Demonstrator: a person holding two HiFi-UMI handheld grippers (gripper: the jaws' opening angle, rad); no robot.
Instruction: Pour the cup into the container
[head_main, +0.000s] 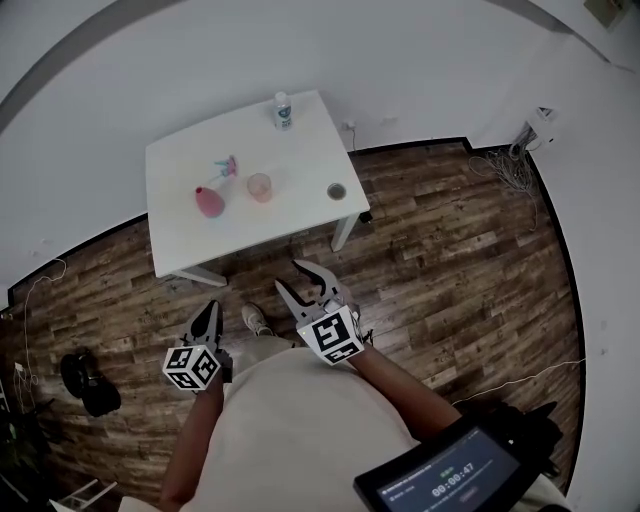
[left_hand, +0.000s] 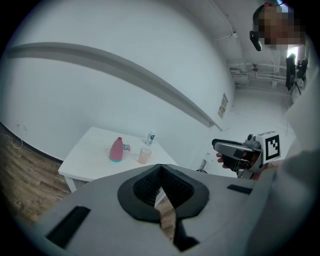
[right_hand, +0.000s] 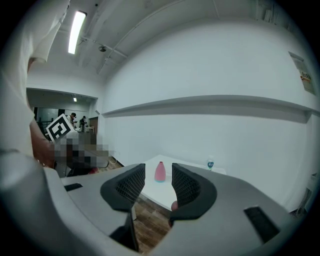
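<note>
A translucent pink cup (head_main: 259, 186) stands upright near the middle of the white table (head_main: 180, 240). A pink vase (head_main: 209, 201) is to its left and a small dark round container (head_main: 336, 191) to its right. Both grippers hang over the wooden floor, well short of the table. My left gripper (head_main: 208, 312) is shut, its pads meeting with nothing between them (left_hand: 160, 175). My right gripper (head_main: 298, 280) stands a little open and empty (right_hand: 158, 182). The left gripper view shows the cup (left_hand: 145, 155) beside the vase (left_hand: 116, 149). In the right gripper view the vase (right_hand: 160, 171) shows through the gap.
A small bottle (head_main: 283, 110) stands at the table's far edge, a small pink and blue item (head_main: 226, 168) behind the vase. A black object (head_main: 90, 382) lies on the floor at left, cables (head_main: 510, 165) at right. A tablet (head_main: 450, 482) hangs by the person's body.
</note>
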